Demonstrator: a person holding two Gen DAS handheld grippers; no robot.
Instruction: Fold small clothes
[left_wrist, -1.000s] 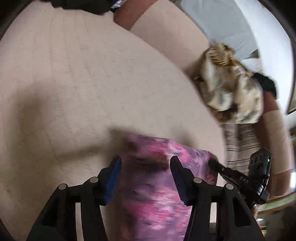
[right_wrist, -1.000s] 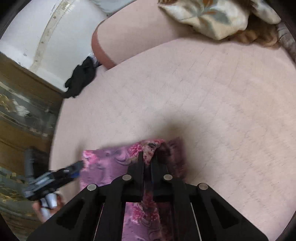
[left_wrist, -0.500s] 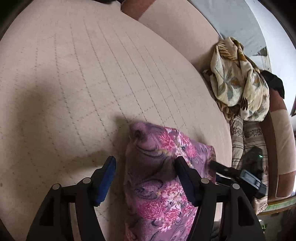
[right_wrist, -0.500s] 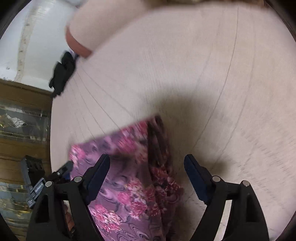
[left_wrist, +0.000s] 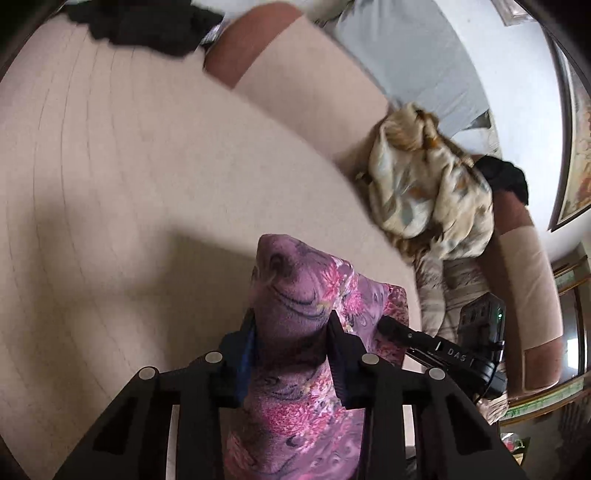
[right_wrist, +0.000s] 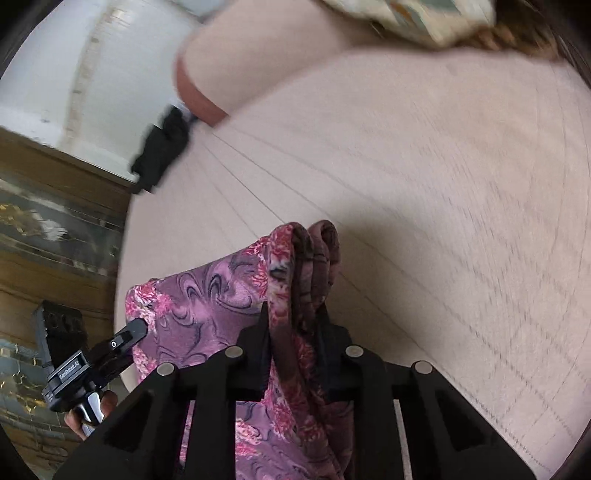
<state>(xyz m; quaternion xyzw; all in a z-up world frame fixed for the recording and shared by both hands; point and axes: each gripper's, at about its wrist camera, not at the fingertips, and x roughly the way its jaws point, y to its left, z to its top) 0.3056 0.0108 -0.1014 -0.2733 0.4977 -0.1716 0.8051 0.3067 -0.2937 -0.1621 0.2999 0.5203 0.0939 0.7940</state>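
A small purple garment with pink flowers (left_wrist: 295, 295) lies folded on a beige quilted sofa seat (left_wrist: 110, 184). My left gripper (left_wrist: 291, 332) is shut on one bunched corner of it. My right gripper (right_wrist: 293, 325) is shut on the other corner, where several folded layers (right_wrist: 314, 258) stick up between the fingers. Each gripper shows in the other's view: the right one (left_wrist: 443, 350) and the left one (right_wrist: 92, 354), at the garment's far edge.
A crumpled cream floral cloth (left_wrist: 428, 184) lies on the seat's right end against the backrest (left_wrist: 314, 92). A black cloth (right_wrist: 162, 147) lies at the seat's left end. A dark wood and glass cabinet (right_wrist: 44, 229) stands beyond the left.
Both grippers were open around the garment's corners half a second ago; both have now closed on them. The right one had let go after a shut grip a second ago.
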